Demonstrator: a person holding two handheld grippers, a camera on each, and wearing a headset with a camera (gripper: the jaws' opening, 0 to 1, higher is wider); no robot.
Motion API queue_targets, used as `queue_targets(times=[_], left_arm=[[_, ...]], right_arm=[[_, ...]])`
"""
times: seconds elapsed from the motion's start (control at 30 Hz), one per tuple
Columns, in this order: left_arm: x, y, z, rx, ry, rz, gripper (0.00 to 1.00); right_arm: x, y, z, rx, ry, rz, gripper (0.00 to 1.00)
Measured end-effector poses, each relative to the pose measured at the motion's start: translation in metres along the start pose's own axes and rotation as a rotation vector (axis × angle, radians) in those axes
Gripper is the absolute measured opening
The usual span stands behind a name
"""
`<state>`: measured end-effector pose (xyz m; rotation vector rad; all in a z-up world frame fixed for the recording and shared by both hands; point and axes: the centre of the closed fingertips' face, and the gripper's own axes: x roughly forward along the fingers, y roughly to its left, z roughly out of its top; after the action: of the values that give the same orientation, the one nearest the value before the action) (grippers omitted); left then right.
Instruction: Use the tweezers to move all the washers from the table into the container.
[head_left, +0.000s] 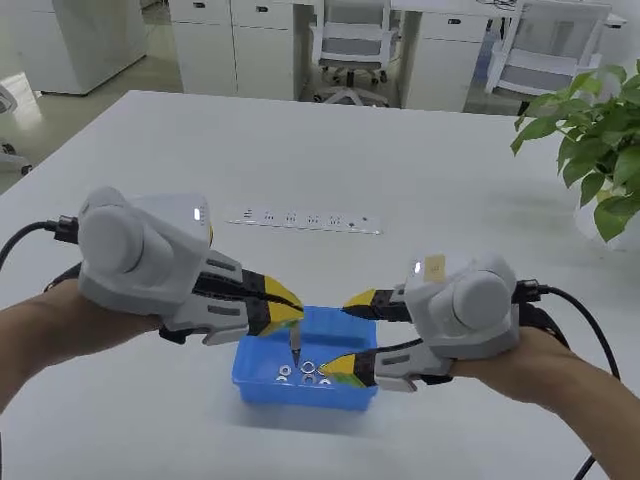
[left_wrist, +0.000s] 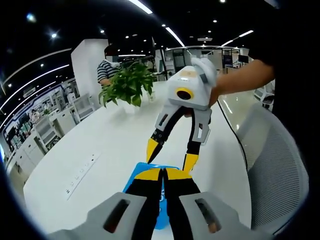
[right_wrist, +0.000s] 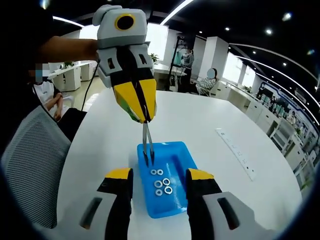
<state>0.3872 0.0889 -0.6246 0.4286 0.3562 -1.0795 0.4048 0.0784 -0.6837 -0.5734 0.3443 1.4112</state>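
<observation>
The rectangular plastic container is bright blue; the small ring washers silver; the thin metal tweezers grey. The pale-grey left gripper and right gripper have black, yellow-tipped jaws. The tabletop is white.

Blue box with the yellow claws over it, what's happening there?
A person holds a gripper in each hand. The left gripper is shut on thin tweezers, whose tips point down into the blue container on the white table. Several small washers already lie inside it. The right gripper is open, close beside the container.
</observation>
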Motion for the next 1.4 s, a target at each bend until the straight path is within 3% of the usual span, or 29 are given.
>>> queue_targets(times=[0.37, 0.57, 0.77, 0.83, 1.13, 1.23, 1.4], left_arm=[[-0.003, -0.032, 0.014, 0.020, -0.046, -0.073, 0.05], [-0.006, -0.043, 0.019, 0.026, -0.081, -0.099, 0.05], [-0.007, -0.052, 0.012, 0.020, -0.091, -0.121, 0.05], [-0.007, -0.053, 0.007, 0.016, -0.084, -0.124, 0.05], [-0.002, -0.065, -0.040, 0.007, 0.045, -0.144, 0.05], [0.002, -0.069, -0.062, 0.022, 0.123, -0.146, 0.05], [0.007, -0.071, -0.089, 0.013, 0.194, -0.143, 0.05]], right_arm=[[0.000, 0.038, 0.007, -0.054, -0.027, 0.077, 0.31], [0.004, 0.055, 0.008, -0.098, -0.032, 0.127, 0.23], [0.007, 0.064, 0.002, -0.128, -0.022, 0.146, 0.12], [0.009, 0.067, -0.003, -0.128, -0.006, 0.154, 0.11], [0.021, 0.078, -0.034, -0.157, 0.084, 0.178, 0.09], [0.026, 0.081, -0.045, -0.170, 0.122, 0.185, 0.09], [0.034, 0.085, -0.058, -0.161, 0.154, 0.196, 0.09]])
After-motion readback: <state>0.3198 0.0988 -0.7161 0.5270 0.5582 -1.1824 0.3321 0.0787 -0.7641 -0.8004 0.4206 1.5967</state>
